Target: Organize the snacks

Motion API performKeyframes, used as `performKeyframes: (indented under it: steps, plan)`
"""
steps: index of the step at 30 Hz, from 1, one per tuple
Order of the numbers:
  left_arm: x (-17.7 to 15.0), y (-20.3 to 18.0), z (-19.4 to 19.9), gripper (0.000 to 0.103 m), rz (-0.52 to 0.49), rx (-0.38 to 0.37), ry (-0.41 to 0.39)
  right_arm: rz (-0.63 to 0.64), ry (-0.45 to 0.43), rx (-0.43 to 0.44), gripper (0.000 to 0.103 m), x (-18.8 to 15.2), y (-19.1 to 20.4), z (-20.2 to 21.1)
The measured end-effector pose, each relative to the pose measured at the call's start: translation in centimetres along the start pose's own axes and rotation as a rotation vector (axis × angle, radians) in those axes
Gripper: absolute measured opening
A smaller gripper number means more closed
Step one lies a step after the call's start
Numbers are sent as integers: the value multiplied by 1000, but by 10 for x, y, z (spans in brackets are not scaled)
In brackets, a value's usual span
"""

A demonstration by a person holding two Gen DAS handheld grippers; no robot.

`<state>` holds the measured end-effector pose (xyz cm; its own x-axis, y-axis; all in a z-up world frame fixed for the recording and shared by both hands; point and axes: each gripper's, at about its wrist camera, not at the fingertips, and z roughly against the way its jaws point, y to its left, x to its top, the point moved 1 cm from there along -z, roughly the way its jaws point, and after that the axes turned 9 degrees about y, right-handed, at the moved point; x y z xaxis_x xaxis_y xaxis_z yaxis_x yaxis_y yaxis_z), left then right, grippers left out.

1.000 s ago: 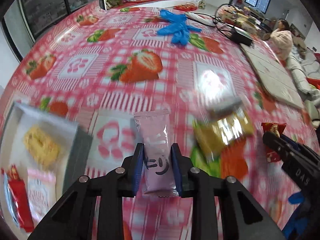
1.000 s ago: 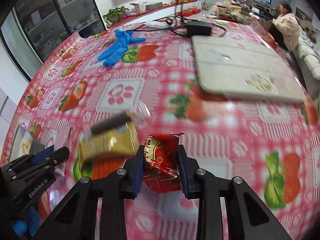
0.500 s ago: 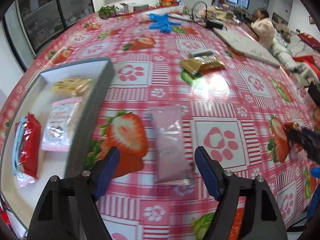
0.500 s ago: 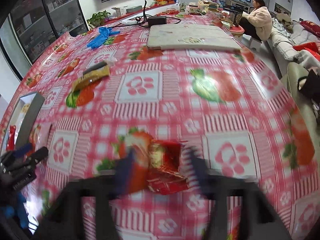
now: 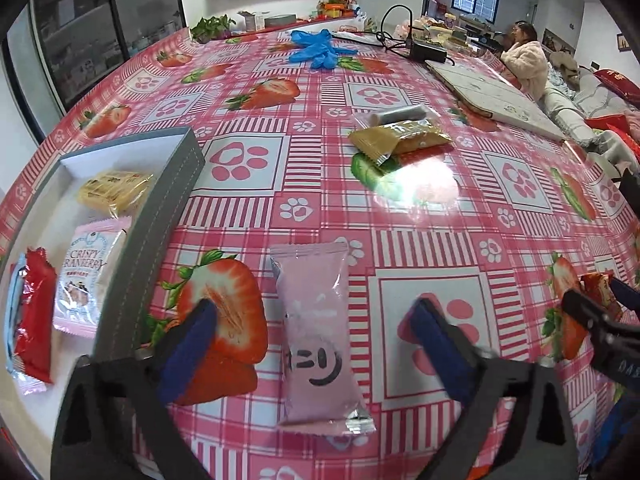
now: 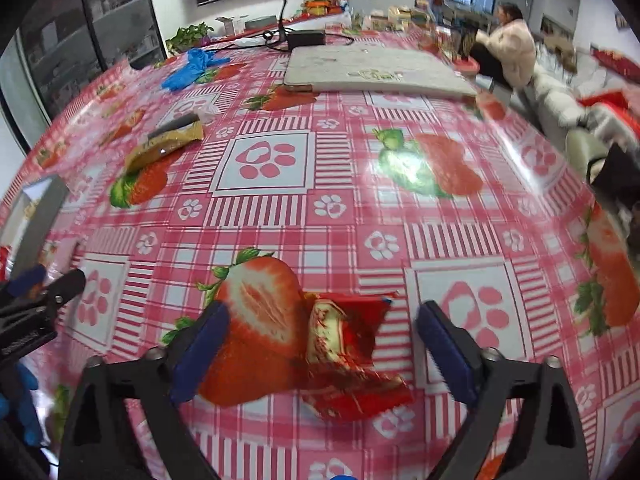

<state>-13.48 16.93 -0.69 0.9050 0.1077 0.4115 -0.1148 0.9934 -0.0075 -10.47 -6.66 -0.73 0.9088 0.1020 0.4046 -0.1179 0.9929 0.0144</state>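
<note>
A pink snack packet [image 5: 320, 336] lies flat on the strawberry tablecloth between the blue pads of my left gripper [image 5: 314, 314]. Its jaws are opening wide and neither pad touches the packet. To its left stands a grey box [image 5: 160, 220] holding a yellow packet [image 5: 114, 190], a cranberry packet [image 5: 86, 272] and a red packet [image 5: 34, 316]. In the right wrist view a crumpled red packet [image 6: 352, 352] rests on the cloth between the pads of my right gripper [image 6: 322, 314]. These jaws are opening too, clear of it. A gold packet [image 5: 400, 140] and a dark stick packet [image 5: 400, 114] lie farther back.
Blue gloves [image 5: 320, 50], a black adapter with cable [image 5: 430, 50] and a flat pale board [image 6: 372, 72] lie at the far side of the table. A person in a pale coat [image 6: 516, 52] sits beyond the far right edge. The grey box [image 6: 36, 216] is left of the left gripper [image 6: 44, 284].
Both grippers let go: the left released the pink packet onto the cloth beside the grey box, the right released the red packet. Both moved toward the near part of the table.
</note>
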Motion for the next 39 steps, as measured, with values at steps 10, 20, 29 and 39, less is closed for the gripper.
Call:
performKeyframes:
  steps: [10,20,29,39]
  plan:
    - [-3,-1,0,103,-6,-4,-39,18,-50,-2,103,-6,3,-1]
    - [-4,-2,0,103,-5,-3,-40,19,-50,-1,103,-5,3,-1]
    - [-4,-2,0,103,-5,-3,-40,20,-50,-1,103,-5,3,-1]
    - [-4,-1,0,103,-5,-3,-41,20,-51,-1,103,-6,3,-1]
